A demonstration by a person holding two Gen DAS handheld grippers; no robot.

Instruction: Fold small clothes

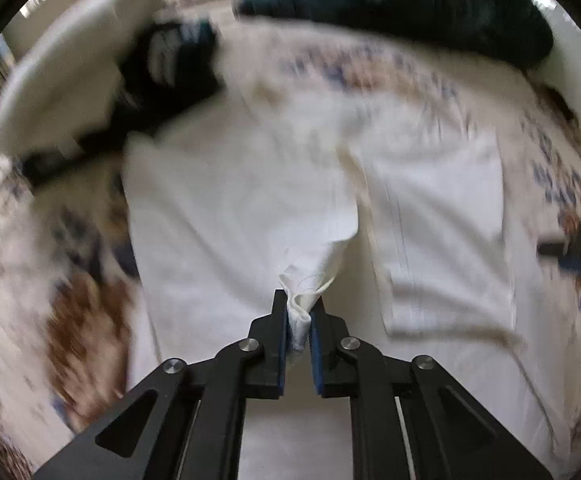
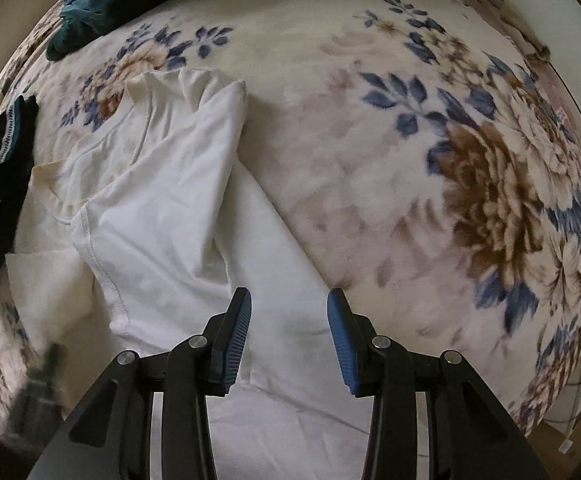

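1. Nearest the left wrist camera, the left gripper [image 1: 299, 312] had its two blue-padded fingers pinching a bunched corner of the white T-shirt [image 1: 242, 216], the fabric lifted off the bed into a small peak.
2. Left of that shirt, in the blurred left view, a black garment with a pale striped band [image 1: 166, 76] lay by a pale rounded object [image 1: 70, 64].
3. Across the top of that view, a dark teal garment [image 1: 402, 4] sat at the far edge of the floral blanket [image 1: 82, 320].
4. Seen by the right wrist camera, the shirt [image 2: 162, 216] lay spread on the blanket [image 2: 370, 140], one side folded over its body.
5. Over the shirt's right edge hovered the right gripper [image 2: 289, 308], fingers spread apart and holding nothing.
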